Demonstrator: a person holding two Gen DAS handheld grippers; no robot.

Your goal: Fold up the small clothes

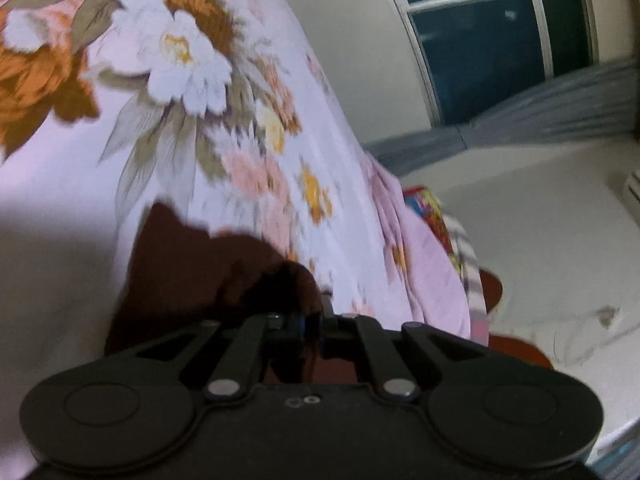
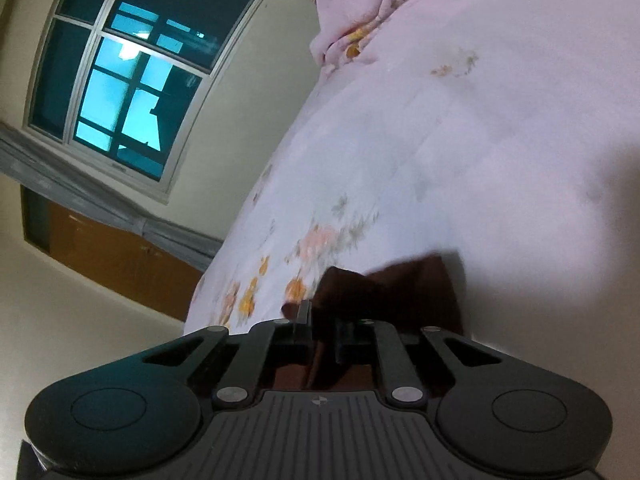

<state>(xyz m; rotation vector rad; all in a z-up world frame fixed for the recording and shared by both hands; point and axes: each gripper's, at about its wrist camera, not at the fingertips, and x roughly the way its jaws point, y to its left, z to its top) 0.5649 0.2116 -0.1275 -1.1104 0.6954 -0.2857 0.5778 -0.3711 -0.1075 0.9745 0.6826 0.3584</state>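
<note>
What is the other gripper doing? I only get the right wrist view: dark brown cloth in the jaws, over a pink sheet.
Observer: The left gripper is shut on dark brown cloth too.
Operator: Is more laundry waiting?
Observer: Yes, a bright multicoloured piece lies past the edge of the floral sheet, with a striped piece beside it.

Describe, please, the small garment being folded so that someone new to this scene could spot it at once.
Start from the big pale pink floral bedsheet that fills most of both wrist views. The dark brown cloth lies on it right in front of the left gripper and the right gripper, each shut on it. It is the only plain dark piece; the colourful fabrics sit at the sheet's edge.
</note>
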